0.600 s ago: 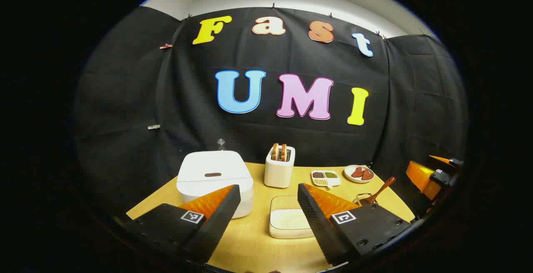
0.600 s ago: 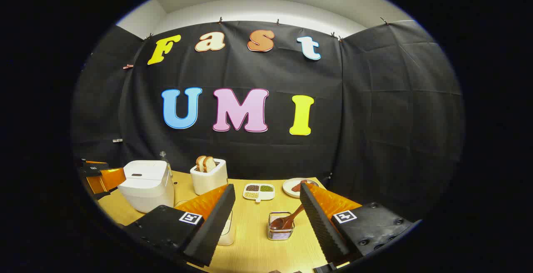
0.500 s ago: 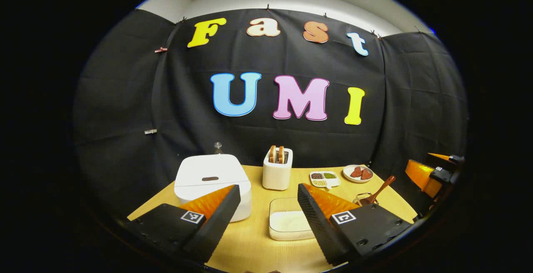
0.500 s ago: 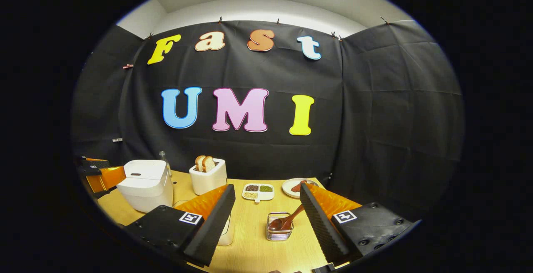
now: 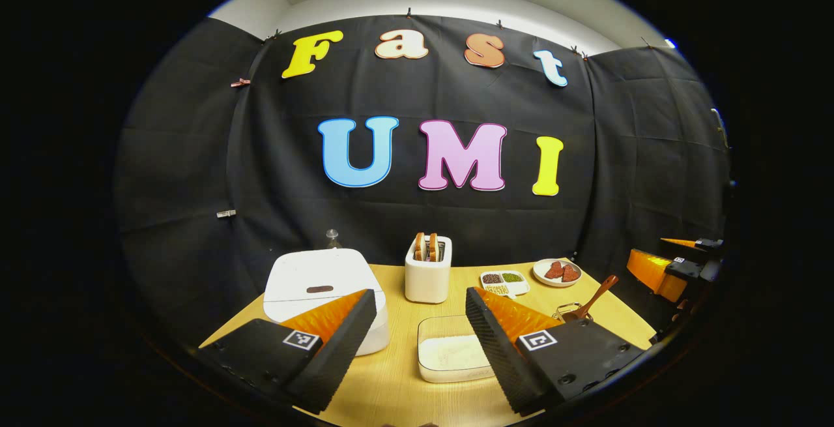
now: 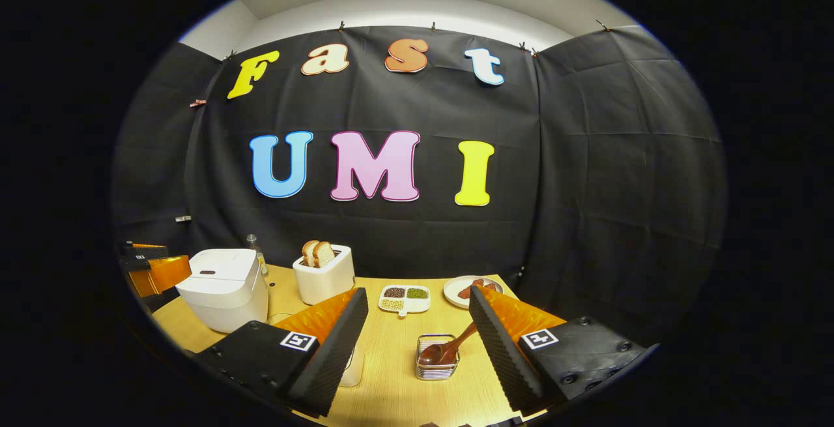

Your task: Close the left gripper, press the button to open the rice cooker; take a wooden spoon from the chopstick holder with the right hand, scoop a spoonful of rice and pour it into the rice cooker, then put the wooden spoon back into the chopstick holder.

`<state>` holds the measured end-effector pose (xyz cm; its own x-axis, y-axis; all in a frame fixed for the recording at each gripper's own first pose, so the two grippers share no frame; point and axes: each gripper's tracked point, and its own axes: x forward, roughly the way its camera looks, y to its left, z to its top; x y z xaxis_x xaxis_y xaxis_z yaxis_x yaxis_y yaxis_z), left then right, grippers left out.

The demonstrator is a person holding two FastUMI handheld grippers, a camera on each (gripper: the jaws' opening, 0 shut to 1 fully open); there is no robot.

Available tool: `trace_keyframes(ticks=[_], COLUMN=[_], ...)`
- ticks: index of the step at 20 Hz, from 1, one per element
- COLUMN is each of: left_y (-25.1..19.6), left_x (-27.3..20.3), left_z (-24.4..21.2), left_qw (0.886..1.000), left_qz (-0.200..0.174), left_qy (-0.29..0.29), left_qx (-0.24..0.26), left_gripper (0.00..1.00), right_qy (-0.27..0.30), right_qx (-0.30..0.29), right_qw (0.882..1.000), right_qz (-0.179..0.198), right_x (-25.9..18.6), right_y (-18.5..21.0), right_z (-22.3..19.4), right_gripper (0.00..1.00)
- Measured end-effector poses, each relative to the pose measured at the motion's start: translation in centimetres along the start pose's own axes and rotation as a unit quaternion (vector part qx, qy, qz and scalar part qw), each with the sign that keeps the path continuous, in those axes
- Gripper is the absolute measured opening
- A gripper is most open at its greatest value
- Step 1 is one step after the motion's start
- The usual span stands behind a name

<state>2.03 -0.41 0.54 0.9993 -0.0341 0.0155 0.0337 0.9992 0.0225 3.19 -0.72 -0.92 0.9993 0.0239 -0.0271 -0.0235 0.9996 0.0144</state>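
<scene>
The white rice cooker point(image 5: 313, 280) stands shut at the table's left, with its dark button point(image 5: 319, 289) on the lid; it also appears as the rice cooker point(image 6: 221, 287). A glass dish of rice point(image 5: 449, 349) lies in the middle. The wooden spoon point(image 6: 449, 347) leans in the wire chopstick holder point(image 6: 436, 365), seen too as the spoon point(image 5: 589, 300). My left gripper point(image 5: 420, 342) hangs open above the table's near edge, between cooker and dish. My right gripper point(image 6: 417, 349) is open, with the holder between its fingers but farther off.
A white toaster point(image 5: 427, 267) with bread stands at the back middle. A divided dish of beans point(image 5: 505, 280) and a plate with red pieces point(image 5: 556, 272) lie at the back right. A small bottle point(image 6: 259, 259) stands behind the cooker. The wooden table point(image 5: 391, 388) ends at the black cloth.
Both grippers have shifted slightly, so the table things sit a little lower and leftward in the left gripper view. Both stay open. Nothing on the table has moved.
</scene>
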Motion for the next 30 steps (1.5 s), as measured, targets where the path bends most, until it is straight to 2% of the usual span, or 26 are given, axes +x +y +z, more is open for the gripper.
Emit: trace_keyframes(ticks=[6, 12, 17, 20, 22, 24, 25, 26, 27, 30], left_y=[2.0, 5.6, 10.9, 13.3, 14.7, 15.7, 16.1, 16.5, 16.6, 17.4], left_x=[1.2, 2.6, 4.2, 5.7, 6.9, 8.3, 9.1, 10.0, 10.6, 13.0], left_z=[0.4, 2.6, 3.0, 2.8, 2.7, 2.5, 2.5, 2.1, 1.8, 0.6], left_qw=[1.000, 0.999, 0.997, 0.994, 0.993, 0.992, 0.992, 0.992, 0.991, 0.989], left_qz=[0.010, 0.030, 0.078, 0.087, 0.093, 0.093, 0.092, 0.089, 0.082, 0.071], left_qy=[0.000, -0.004, 0.023, 0.047, 0.058, 0.069, 0.075, 0.085, 0.094, 0.119], left_qx=[-0.012, -0.019, -0.021, -0.040, -0.046, -0.040, -0.037, -0.037, -0.042, -0.048], left_gripper=[0.96, 0.95, 0.95, 0.94, 0.88, 0.77, 0.65, 0.59, 0.49, 0.31], right_qy=[-0.003, -0.012, -0.026, -0.027, -0.029, -0.029, -0.030, -0.031, -0.032, -0.026], right_qx=[-0.004, -0.005, -0.014, -0.014, -0.019, -0.025, -0.026, -0.029, -0.031, -0.034], right_qw=[1.000, 1.000, 0.999, 0.999, 0.999, 0.999, 0.999, 0.999, 0.999, 0.999], right_qz=[0.007, 0.008, 0.012, 0.012, 0.008, 0.006, 0.005, 0.003, 0.001, -0.011], right_x=[1.3, 2.6, 3.1, 3.0, 3.0, 2.7, 2.5, 2.3, 2.2, 1.7], right_y=[0.4, -0.3, -1.2, -1.7, -2.0, -2.2, -2.3, -2.4, -2.5, -3.3], right_z=[0.4, 1.8, 3.2, 3.4, 3.5, 3.5, 3.7, 3.8, 3.8, 3.3], right_gripper=[0.98, 0.98, 0.98, 0.96, 0.98, 0.98, 0.98, 0.98, 0.98, 0.98])
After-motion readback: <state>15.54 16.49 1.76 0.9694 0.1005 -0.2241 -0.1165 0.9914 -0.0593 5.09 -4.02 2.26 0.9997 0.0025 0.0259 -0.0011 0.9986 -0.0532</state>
